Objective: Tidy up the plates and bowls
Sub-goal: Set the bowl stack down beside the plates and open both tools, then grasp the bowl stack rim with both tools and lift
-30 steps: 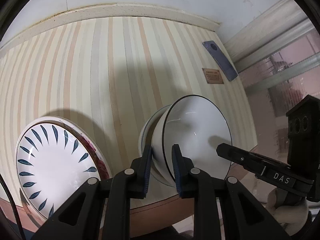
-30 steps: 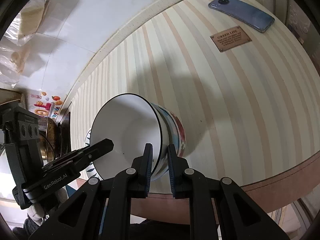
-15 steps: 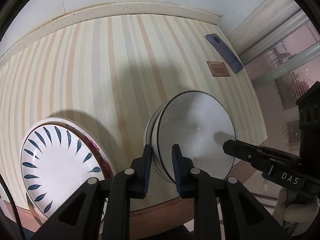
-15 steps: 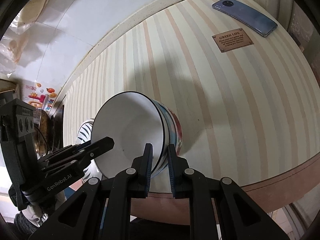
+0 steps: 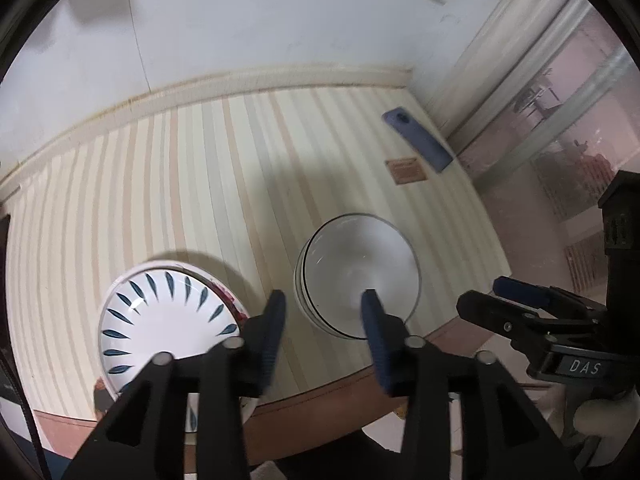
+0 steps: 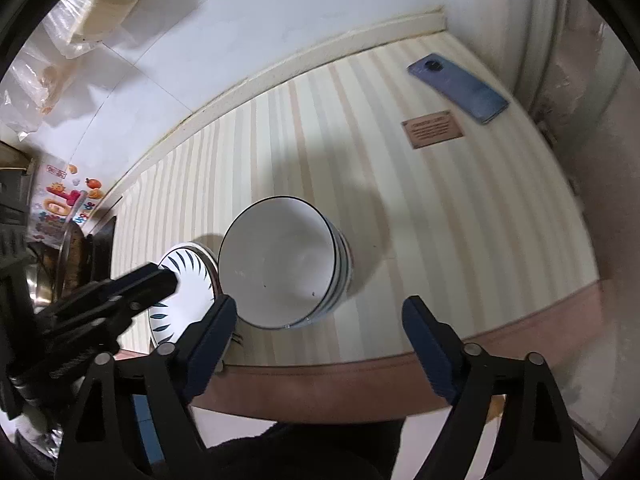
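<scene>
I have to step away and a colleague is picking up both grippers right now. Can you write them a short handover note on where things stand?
Left gripper: open, empty, above the table's near edge.
Right gripper: open, empty, pulled back from the bowls.
Bowl stack: nested upright on the striped table, near the front edge, nobody holding it.
Plate stack: leaf-patterned plate on top, just left of the bowls, overhanging the near edge a little.
Done: bowls stacked, plates stacked.
Left: probably nudging the plates further in, if anything.

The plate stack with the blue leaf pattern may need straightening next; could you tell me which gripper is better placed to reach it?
Probably the left gripper: it is open and the plate stack lies just beside its left finger, while the bowl stack stands between the plates and the open right gripper.
</scene>
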Action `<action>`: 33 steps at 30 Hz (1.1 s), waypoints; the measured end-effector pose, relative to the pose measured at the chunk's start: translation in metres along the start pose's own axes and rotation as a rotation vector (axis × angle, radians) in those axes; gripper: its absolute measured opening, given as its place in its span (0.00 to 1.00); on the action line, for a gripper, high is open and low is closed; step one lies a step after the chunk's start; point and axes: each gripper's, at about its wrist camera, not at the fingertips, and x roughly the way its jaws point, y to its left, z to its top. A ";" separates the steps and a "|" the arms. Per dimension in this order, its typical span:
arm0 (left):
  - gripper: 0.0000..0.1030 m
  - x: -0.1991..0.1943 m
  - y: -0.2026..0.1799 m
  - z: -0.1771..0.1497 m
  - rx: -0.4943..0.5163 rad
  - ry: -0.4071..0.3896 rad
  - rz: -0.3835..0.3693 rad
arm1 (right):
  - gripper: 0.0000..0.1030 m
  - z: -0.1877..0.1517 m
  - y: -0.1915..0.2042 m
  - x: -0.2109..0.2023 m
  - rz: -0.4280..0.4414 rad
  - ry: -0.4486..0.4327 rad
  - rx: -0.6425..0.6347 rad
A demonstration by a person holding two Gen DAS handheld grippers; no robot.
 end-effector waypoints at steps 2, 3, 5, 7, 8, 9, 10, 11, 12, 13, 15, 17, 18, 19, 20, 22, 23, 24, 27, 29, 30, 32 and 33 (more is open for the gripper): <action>0.72 -0.013 -0.001 -0.004 0.006 -0.022 -0.006 | 0.90 -0.004 0.004 -0.013 -0.031 -0.010 -0.008; 0.79 -0.017 -0.001 -0.004 0.008 -0.029 -0.009 | 0.91 -0.006 0.006 -0.020 -0.043 -0.020 -0.012; 0.80 -0.029 -0.003 -0.007 0.013 -0.055 -0.011 | 0.92 -0.011 0.010 -0.036 -0.058 -0.045 -0.023; 0.89 -0.037 -0.003 -0.008 0.020 -0.070 -0.012 | 0.93 -0.014 0.014 -0.049 -0.065 -0.068 -0.030; 0.91 -0.040 -0.004 -0.008 0.016 -0.074 -0.018 | 0.93 -0.015 0.017 -0.054 -0.067 -0.078 -0.033; 0.92 -0.043 -0.004 -0.009 0.011 -0.076 -0.023 | 0.93 -0.016 0.018 -0.060 -0.072 -0.089 -0.035; 0.92 -0.047 -0.005 -0.009 0.006 -0.078 -0.029 | 0.94 -0.017 0.020 -0.065 -0.078 -0.101 -0.039; 0.94 -0.051 -0.006 -0.010 0.005 -0.086 -0.032 | 0.94 -0.019 0.022 -0.072 -0.086 -0.118 -0.045; 0.96 -0.053 -0.007 -0.011 0.006 -0.093 -0.033 | 0.94 -0.020 0.024 -0.077 -0.092 -0.129 -0.046; 0.97 -0.057 -0.008 -0.012 0.007 -0.099 -0.032 | 0.95 -0.021 0.025 -0.080 -0.095 -0.136 -0.047; 0.97 -0.063 -0.009 -0.015 -0.007 -0.104 -0.050 | 0.95 -0.022 0.027 -0.089 -0.100 -0.154 -0.055; 0.97 -0.069 -0.009 -0.018 -0.013 -0.102 -0.070 | 0.95 -0.023 0.028 -0.095 -0.103 -0.164 -0.050; 0.97 -0.071 -0.010 -0.018 -0.016 -0.105 -0.073 | 0.95 -0.024 0.028 -0.099 -0.099 -0.166 -0.047; 0.97 -0.074 -0.011 -0.019 -0.020 -0.114 -0.069 | 0.95 -0.024 0.028 -0.103 -0.091 -0.170 -0.043; 0.97 -0.076 -0.012 -0.020 -0.017 -0.118 -0.070 | 0.95 -0.024 0.028 -0.104 -0.084 -0.174 -0.040; 0.97 -0.077 -0.013 -0.022 -0.020 -0.125 -0.073 | 0.96 -0.025 0.030 -0.107 -0.074 -0.178 -0.045; 0.97 -0.078 -0.013 -0.022 -0.015 -0.142 -0.076 | 0.96 -0.025 0.030 -0.107 -0.070 -0.176 -0.046; 0.97 -0.077 -0.014 -0.023 -0.005 -0.161 -0.065 | 0.96 -0.024 0.029 -0.106 -0.063 -0.172 -0.046; 0.97 -0.070 -0.016 -0.024 0.019 -0.200 -0.036 | 0.96 -0.019 0.026 -0.096 -0.049 -0.156 -0.058; 0.97 -0.059 -0.016 -0.022 0.024 -0.193 -0.025 | 0.96 -0.015 0.023 -0.086 -0.046 -0.140 -0.062; 0.97 -0.054 -0.015 -0.021 0.028 -0.187 -0.028 | 0.96 -0.012 0.021 -0.079 -0.043 -0.127 -0.060; 0.97 -0.038 -0.012 -0.016 0.026 -0.163 -0.022 | 0.96 -0.007 0.013 -0.062 -0.024 -0.097 -0.053; 0.97 -0.024 -0.010 -0.013 0.025 -0.141 -0.011 | 0.96 -0.004 0.009 -0.053 -0.016 -0.079 -0.046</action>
